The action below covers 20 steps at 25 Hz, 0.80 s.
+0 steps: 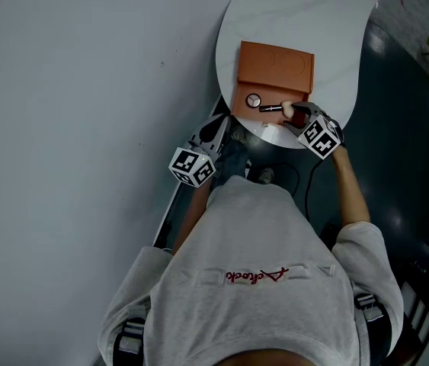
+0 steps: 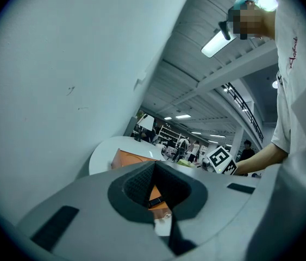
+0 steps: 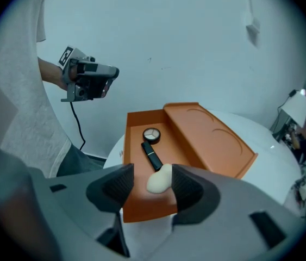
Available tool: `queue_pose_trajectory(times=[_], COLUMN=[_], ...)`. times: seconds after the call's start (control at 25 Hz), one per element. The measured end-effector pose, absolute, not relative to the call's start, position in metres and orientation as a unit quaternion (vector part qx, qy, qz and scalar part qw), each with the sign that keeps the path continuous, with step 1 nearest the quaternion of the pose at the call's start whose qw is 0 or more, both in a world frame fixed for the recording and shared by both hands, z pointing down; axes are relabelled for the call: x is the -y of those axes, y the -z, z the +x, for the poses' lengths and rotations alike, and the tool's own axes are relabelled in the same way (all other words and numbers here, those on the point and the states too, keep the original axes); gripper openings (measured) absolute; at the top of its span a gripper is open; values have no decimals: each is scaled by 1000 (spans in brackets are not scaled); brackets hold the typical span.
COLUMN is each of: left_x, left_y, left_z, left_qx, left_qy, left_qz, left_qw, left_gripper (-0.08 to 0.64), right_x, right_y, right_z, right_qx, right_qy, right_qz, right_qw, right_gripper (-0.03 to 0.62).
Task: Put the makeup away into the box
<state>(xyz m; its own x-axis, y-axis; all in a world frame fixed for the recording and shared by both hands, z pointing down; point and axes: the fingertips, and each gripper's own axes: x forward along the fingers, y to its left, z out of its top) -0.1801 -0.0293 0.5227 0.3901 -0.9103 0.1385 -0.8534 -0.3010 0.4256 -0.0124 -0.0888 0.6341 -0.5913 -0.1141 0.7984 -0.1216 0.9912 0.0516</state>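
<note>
An orange box with its lid folded open stands on the round white table. Inside lie a round compact, a black lipstick and a cream makeup sponge. My right gripper points down over the box's near end, open, with the sponge between its jaws. The sponge rests on the box floor, close to the right pad and clear of the left one. My left gripper hangs at the table's near edge, left of the box, shut on nothing.
A white wall fills the left side. The table's near edge lies just below the box. A black cable hangs from the left gripper. The person's grey-sleeved body sits close behind both grippers.
</note>
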Motion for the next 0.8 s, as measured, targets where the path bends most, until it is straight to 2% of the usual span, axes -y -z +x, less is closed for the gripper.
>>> queue_pose_trajectory(times=[0.12, 0.28, 0.36, 0.56, 0.64, 0.8], left_x=[30, 31, 31, 28, 27, 27], left_y=[-521, -522, -520, -516, -514, -510], left_z=[-176, -171, -167, -162, -161, -157], left_qx=[545, 540, 537, 535, 534, 530], left_qy=[64, 63, 63, 63, 64, 64], left_qz=[807, 811, 813, 816, 817, 821], left_qw=[220, 216, 214, 210, 208, 201], left_gripper=[9, 9, 9, 9, 9, 9], right_x=[89, 93, 92, 90, 93, 99], right_y=[-627, -622, -621, -611, -599, -576], right_z=[-12, -5, -2, 1, 1, 10], right_qx=[901, 904, 903, 909, 916, 913], right_qy=[-14, -1, 10, -17, -59, -186], right_qz=[95, 143, 152, 185, 220, 302], right_qw=[422, 403, 402, 373, 330, 200], right_gripper=[212, 53, 29, 26, 26, 21])
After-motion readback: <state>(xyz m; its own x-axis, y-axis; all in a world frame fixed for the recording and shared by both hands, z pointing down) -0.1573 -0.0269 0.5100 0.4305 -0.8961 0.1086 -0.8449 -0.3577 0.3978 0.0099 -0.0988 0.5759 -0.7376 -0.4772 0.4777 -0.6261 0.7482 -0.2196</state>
